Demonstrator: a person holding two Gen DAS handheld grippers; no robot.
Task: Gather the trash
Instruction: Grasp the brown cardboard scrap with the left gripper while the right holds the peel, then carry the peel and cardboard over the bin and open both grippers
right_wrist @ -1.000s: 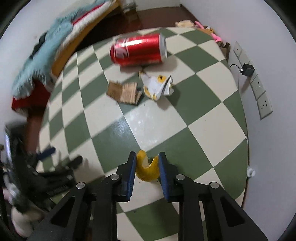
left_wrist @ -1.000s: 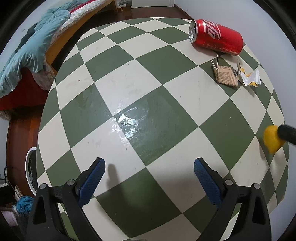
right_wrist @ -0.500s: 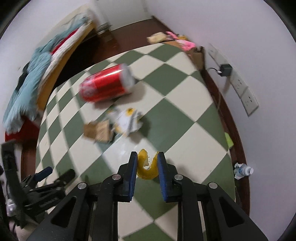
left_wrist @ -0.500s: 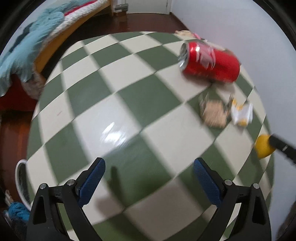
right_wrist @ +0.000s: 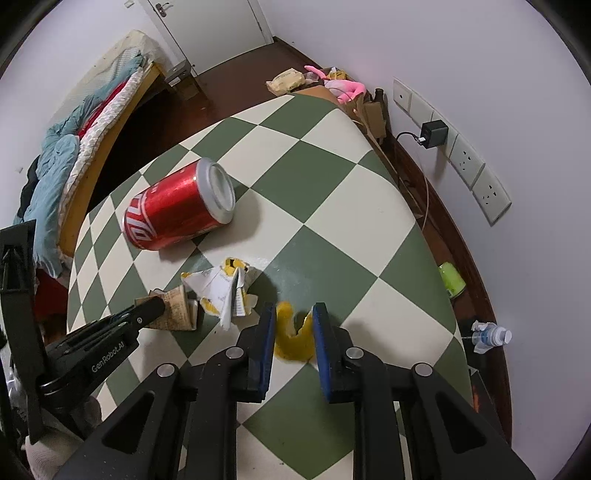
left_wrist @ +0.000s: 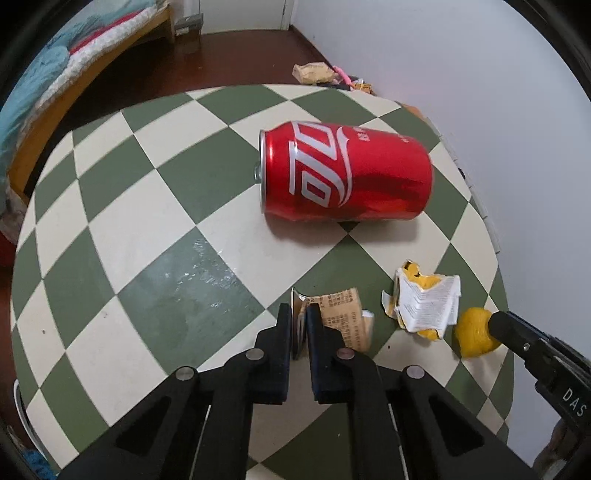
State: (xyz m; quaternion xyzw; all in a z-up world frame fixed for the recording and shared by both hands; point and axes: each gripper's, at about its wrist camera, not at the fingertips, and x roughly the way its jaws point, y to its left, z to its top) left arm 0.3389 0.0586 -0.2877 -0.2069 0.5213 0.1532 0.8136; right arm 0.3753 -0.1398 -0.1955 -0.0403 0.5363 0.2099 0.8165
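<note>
With the left gripper (left_wrist: 299, 325) clamped on only an edge of the brown paper scrap (left_wrist: 340, 317) on the checkered table (left_wrist: 147, 206), and the right gripper (right_wrist: 294, 330) pinching the orange peel (right_wrist: 293, 341), either piece may slip free when lifted.

A home bedroom is shown. A bed (right_wrist: 85, 122) with blue bedding (right_wrist: 51, 166) is seen ahead and left of the right gripper (right_wrist: 294, 325), a door (right_wrist: 207, 29) far ahead, wall sockets (right_wrist: 469, 162) to its right. A checkered table (right_wrist: 332, 206) lies directly beneath.
</note>
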